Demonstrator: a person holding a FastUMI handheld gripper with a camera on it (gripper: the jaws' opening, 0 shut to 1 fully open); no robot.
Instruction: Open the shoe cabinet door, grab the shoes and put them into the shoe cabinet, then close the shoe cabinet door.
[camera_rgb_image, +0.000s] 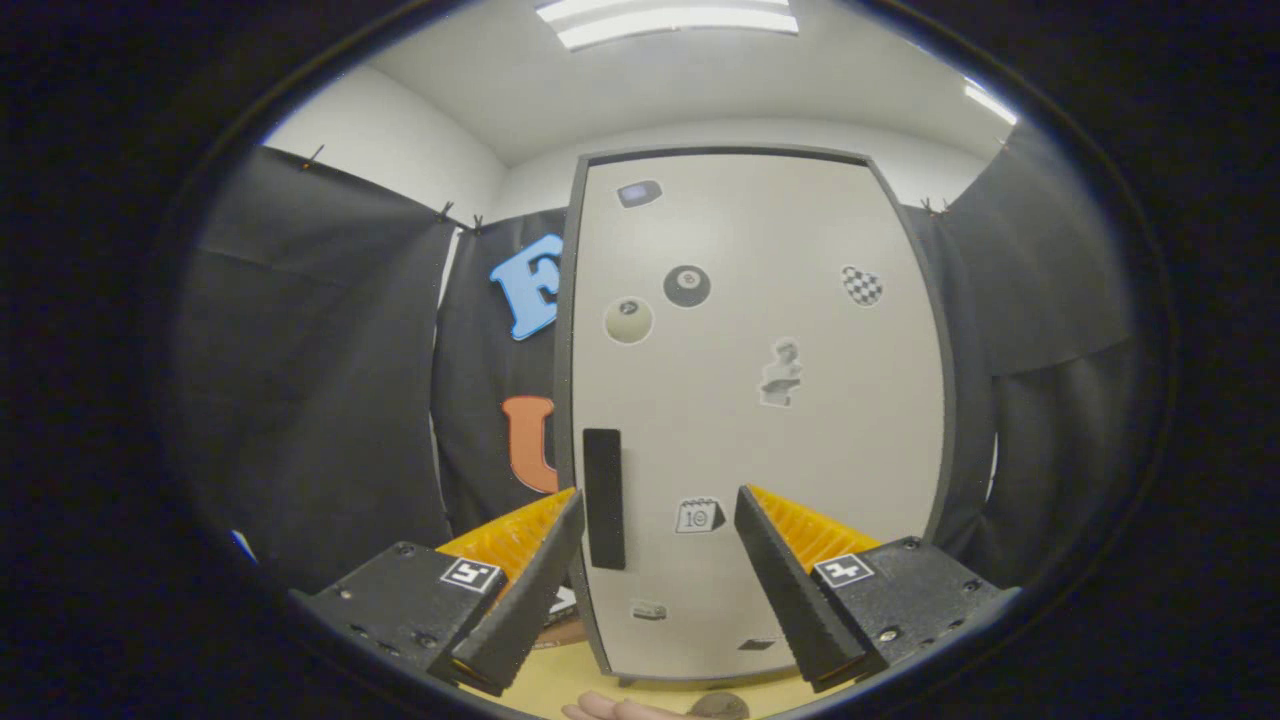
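Your tool (660, 510) hangs spread wide before the shut cabinet door (760, 400), its dark handle (604, 498) just beyond the left finger.

Shoe cabinet door (800, 420) — pale grey-white, edged in a dark grey frame. Handle (604, 498): black. Stickers on the door: black billiard ball (687, 286), cream ball (629, 321), black-and-white checkered heart (862, 285), grey bust figure (781, 373). Booth cloth (320, 380) — black. Near surface under the cabinet (575, 680): light wood yellow. Ceiling (680, 80): white.
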